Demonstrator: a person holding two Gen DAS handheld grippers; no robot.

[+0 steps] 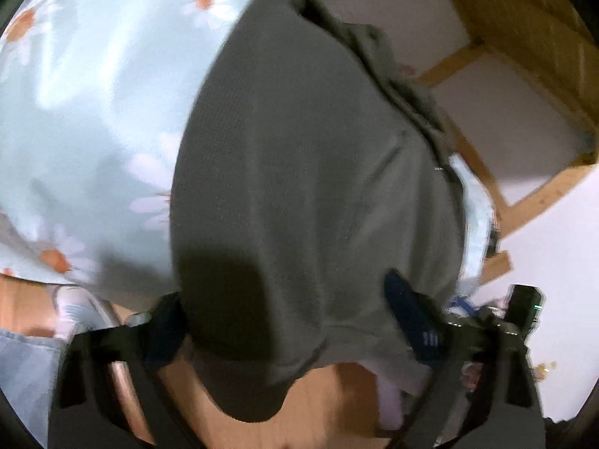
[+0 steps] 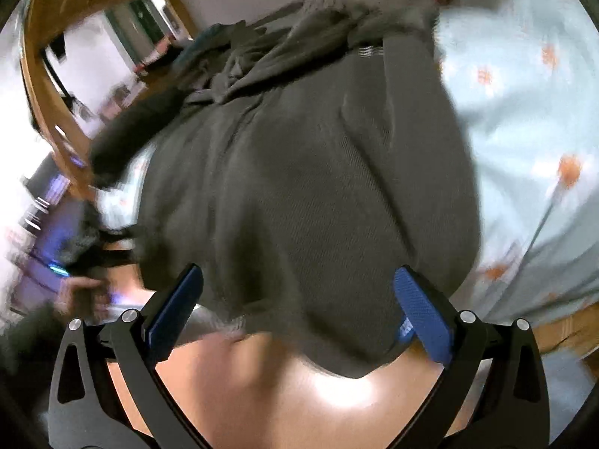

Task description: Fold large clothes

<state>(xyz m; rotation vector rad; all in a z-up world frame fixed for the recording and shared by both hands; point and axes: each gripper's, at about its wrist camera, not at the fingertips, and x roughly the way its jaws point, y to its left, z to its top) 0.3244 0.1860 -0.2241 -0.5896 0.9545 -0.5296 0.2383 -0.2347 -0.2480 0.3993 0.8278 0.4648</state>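
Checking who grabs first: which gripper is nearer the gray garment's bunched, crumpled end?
Hard to call. Both the left gripper and right gripper straddle the near hem of the gray garment, jaws open; its bunched end lies far from each.

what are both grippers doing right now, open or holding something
Left gripper: open, fingers spread either side of the dark grey knit garment, not pinching it.
Right gripper: open, fingers wide apart around the same garment's hem.
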